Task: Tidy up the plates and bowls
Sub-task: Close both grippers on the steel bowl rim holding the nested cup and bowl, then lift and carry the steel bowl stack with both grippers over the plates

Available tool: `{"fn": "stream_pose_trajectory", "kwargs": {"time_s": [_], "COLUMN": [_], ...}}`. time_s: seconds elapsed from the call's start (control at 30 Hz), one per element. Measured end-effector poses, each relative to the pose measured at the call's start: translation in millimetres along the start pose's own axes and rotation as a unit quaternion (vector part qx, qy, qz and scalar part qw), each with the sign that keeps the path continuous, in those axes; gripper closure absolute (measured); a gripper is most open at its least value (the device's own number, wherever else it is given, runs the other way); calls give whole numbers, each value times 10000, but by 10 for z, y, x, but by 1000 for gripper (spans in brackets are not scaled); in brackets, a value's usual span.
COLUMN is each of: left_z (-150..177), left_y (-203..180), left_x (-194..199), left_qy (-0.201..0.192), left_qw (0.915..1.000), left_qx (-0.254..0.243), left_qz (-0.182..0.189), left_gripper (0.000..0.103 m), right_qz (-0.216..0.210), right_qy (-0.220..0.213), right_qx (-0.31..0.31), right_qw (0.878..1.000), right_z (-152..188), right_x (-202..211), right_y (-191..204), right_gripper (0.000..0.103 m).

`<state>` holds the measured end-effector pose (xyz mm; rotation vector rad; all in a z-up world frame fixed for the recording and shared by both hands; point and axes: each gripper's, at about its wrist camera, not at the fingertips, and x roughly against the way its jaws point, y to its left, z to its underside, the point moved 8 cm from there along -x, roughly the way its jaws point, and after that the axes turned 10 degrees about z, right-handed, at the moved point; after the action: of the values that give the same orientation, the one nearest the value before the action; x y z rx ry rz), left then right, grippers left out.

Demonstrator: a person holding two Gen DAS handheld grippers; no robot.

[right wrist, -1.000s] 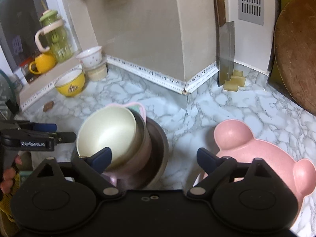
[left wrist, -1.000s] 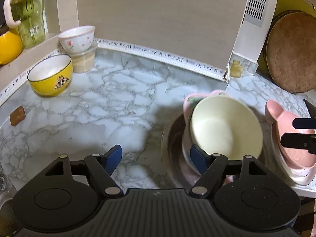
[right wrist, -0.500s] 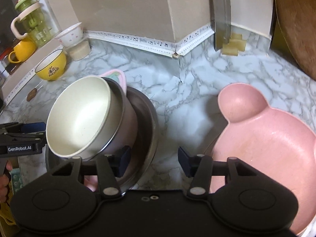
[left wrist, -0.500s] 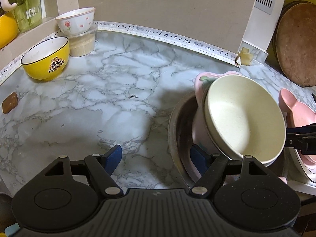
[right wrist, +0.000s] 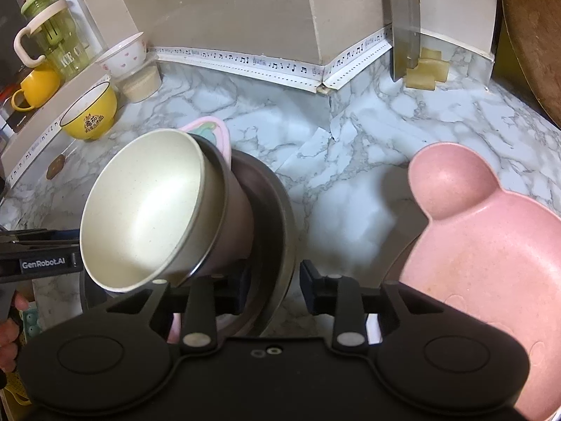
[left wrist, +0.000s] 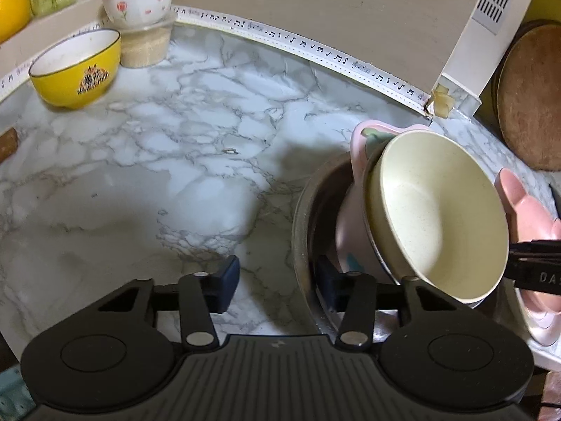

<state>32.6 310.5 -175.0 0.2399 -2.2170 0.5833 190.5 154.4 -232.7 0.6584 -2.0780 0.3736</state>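
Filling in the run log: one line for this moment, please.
left gripper: open, straddling metal basin rim | right gripper: open, straddling same rim | cream bowl: tilted in basin | pink bear plate: untouched

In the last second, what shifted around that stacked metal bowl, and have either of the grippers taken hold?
Both grippers moved in on the metal bowl and narrowed. The right gripper now straddles its near rim; the left gripper straddles the opposite rim. Neither looks clamped yet. The cream bowl is still tilted in the stack, and the pink bear plate and yellow bowl stayed put.
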Motion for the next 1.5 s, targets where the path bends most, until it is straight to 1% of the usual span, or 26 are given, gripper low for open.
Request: {"fn": "stream_pose_trajectory", "kwargs": {"time_s": [0.03, 0.1, 0.2, 0.3, 0.37, 0.47, 0.6, 0.77, 0.9, 1.07, 1.3, 1.5], "left_z": [3, 6, 0, -6, -8, -11, -9, -13, -19, -54, -163, -277], "left_y": [-8, -30, -73, -97, -109, -112, -119, -159, -215, -277, -473, -766], "left_x": [1, -2, -15, -24, -27, -27, -17, 3, 31, 90, 245, 336], "left_qy": [11, 39, 104, 177, 201, 231, 230, 189, 138, 70, -25, -31], "left_qw": [10000, 9998, 9997, 9994, 9994, 9995, 9995, 9998, 9999, 9999, 9996, 9987], "left_qx": [57, 137, 176, 220, 219, 200, 152, 68, -28, -109, -275, -438], "left_qz": [55, 143, 162, 181, 167, 126, 125, 90, 50, 30, 94, 243], "left_gripper": [65, 76, 84, 87, 90, 90, 91, 91, 91, 91, 91, 91], "right_qz": [3, -2, 43, 55, 35, 94, 57, 92, 185, 150, 135, 200], "right_qy": [-9, -17, 5, 40, 72, 103, 137, 67, -73, -122, -270, -360], "right_qx": [-12, -28, -79, -141, -164, -147, -284, -173, -26, -17, -135, -305], "right_qw": [10000, 10000, 10000, 9999, 9998, 9998, 9995, 9998, 9998, 9998, 9995, 9987], "right_z": [-1, 1, 6, 10, 13, 12, 9, 3, 5, 4, -57, -110], "right_x": [3, 11, 8, 7, 1, -2, -7, 11, 49, 104, 319, 567], "right_y": [0, 0, -12, -35, -42, -30, -52, -50, -47, -79, -166, -341], "right_gripper": [75, 79, 84, 89, 90, 90, 91, 91, 91, 91, 91, 91]}}
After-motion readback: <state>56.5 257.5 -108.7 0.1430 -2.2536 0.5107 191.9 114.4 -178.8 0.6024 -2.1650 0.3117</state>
